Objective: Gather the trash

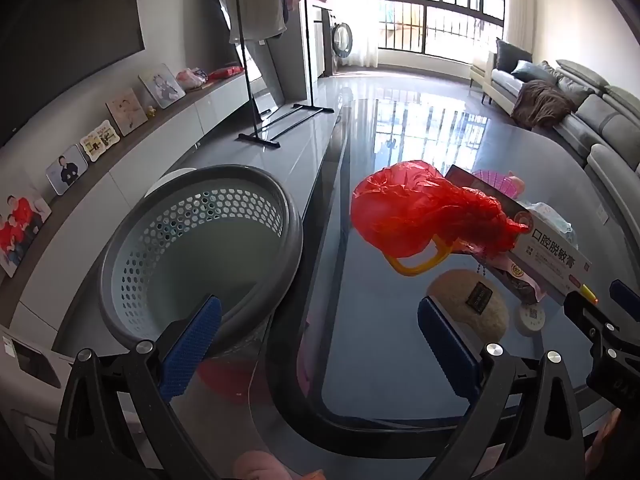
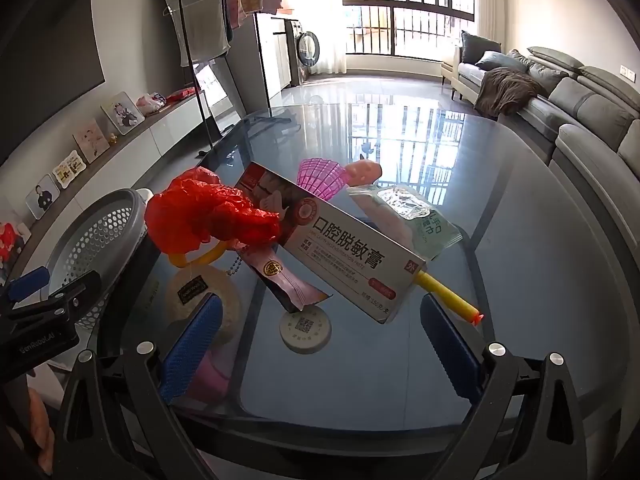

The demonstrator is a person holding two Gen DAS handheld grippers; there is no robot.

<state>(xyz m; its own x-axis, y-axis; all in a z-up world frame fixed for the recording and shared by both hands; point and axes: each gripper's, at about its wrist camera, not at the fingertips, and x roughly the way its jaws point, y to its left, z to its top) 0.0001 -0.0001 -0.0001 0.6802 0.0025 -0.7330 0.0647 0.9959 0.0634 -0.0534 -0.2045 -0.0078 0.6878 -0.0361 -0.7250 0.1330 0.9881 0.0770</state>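
Trash lies on a glass table (image 2: 520, 280): a crumpled red plastic bag (image 2: 208, 216) (image 1: 420, 212), a long white toothpaste box (image 2: 340, 248) (image 1: 552, 256), a pink wrapper (image 2: 288, 284), a green wipe pack (image 2: 404, 216) and a white round disc (image 2: 306, 328). A grey perforated basket (image 1: 200, 248) (image 2: 96, 232) stands off the table's left edge, with nothing visible inside. My left gripper (image 1: 320, 344) hangs open between basket and table edge. My right gripper (image 2: 320, 344) is open above the disc, holding nothing.
A beige round puff (image 2: 200, 300), a yellow ring (image 1: 416, 264), a yellow foam dart (image 2: 448, 296) and a pink shell toy (image 2: 320, 178) also lie on the glass. A grey sofa (image 2: 580, 112) runs along the right, and a clothes rack (image 1: 256, 40) stands far left.
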